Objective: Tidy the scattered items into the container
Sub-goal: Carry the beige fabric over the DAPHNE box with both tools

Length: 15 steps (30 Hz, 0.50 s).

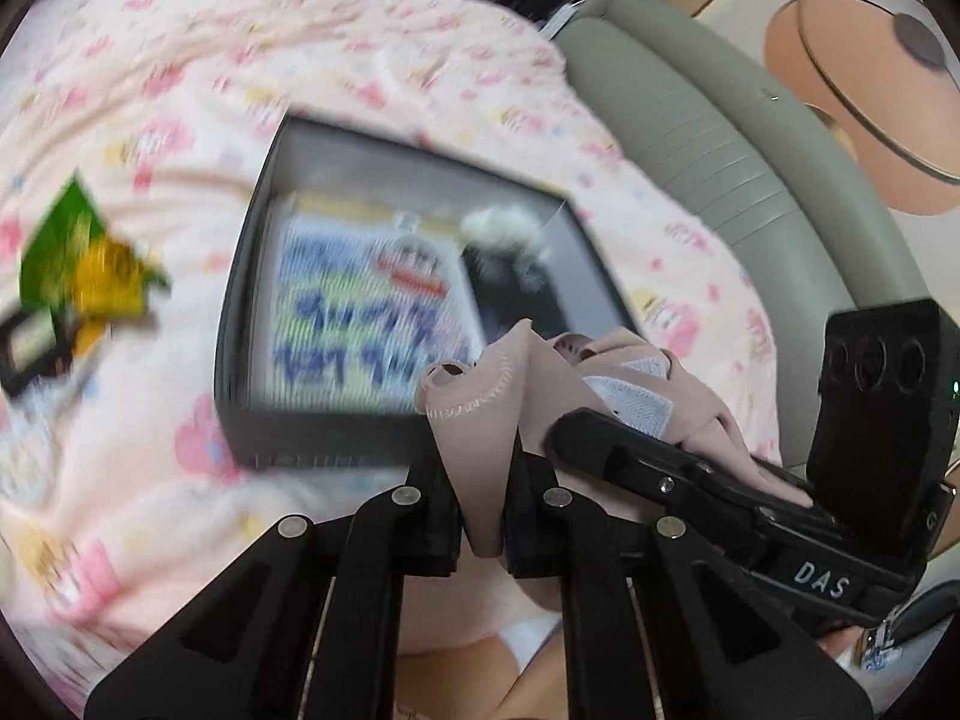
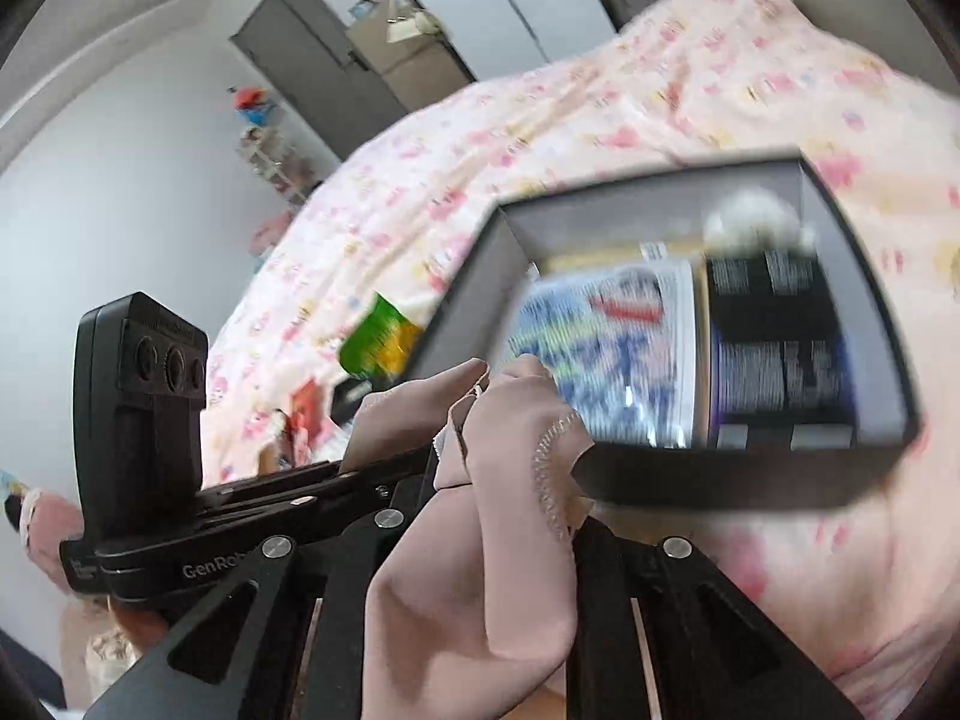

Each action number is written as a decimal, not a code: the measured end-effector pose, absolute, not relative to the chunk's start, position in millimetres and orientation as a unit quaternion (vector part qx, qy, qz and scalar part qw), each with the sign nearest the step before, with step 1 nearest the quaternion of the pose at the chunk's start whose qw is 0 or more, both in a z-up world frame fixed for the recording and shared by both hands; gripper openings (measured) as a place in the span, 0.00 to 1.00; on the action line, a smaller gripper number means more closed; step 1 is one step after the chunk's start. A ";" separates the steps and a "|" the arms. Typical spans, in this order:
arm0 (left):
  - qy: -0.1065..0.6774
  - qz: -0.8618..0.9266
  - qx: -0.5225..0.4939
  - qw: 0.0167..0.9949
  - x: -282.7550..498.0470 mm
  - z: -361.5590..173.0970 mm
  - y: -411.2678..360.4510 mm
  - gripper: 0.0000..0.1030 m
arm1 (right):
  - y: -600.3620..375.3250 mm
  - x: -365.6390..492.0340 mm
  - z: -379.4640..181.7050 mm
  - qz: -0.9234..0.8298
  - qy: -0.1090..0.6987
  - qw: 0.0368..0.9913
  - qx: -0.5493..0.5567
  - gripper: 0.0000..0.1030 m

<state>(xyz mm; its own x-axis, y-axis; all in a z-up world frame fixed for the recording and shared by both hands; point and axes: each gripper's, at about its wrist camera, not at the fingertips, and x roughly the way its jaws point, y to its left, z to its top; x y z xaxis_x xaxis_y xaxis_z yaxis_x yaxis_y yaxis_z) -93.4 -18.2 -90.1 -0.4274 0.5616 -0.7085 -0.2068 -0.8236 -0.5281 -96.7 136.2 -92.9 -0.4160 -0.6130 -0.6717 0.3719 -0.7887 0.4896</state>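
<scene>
Both grippers, left gripper [image 1: 480, 516] and right gripper [image 2: 510, 480], pinch the pink cloth [image 2: 480, 540] together, so it can go into the black box [image 1: 240, 324] just ahead.

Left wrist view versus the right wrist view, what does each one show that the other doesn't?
Only the left wrist view shows the grey padded headboard and a round peach lamp. Only the right wrist view shows the white wall, a dark door and a shelf of toys. Both show the pink cloth pinched by both grippers, the black box on the pink blanket, the blue-lettered packet inside it, and the green and yellow wrapper.
</scene>
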 end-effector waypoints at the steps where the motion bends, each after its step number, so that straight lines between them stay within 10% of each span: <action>1: -0.177 0.829 -0.479 0.230 -102.5 -78.0 -17.1 0.08 | 136.5 -110.0 -84.9 -0.835 -0.118 0.302 0.445 0.12; 15: -0.111 0.840 -0.520 0.109 -252.1 -124.2 7.4 0.08 | 146.1 -268.8 -124.8 -0.813 -0.114 0.259 0.509 0.18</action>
<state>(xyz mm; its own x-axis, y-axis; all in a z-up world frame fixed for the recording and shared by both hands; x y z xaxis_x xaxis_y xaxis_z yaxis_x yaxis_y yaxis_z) -252.1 7.4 -124.2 -0.4362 0.2988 -0.8488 -0.0686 -0.9516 -0.2997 -268.8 146.1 -124.8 -0.3489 -0.5361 -0.7687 0.3052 -0.8405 0.4477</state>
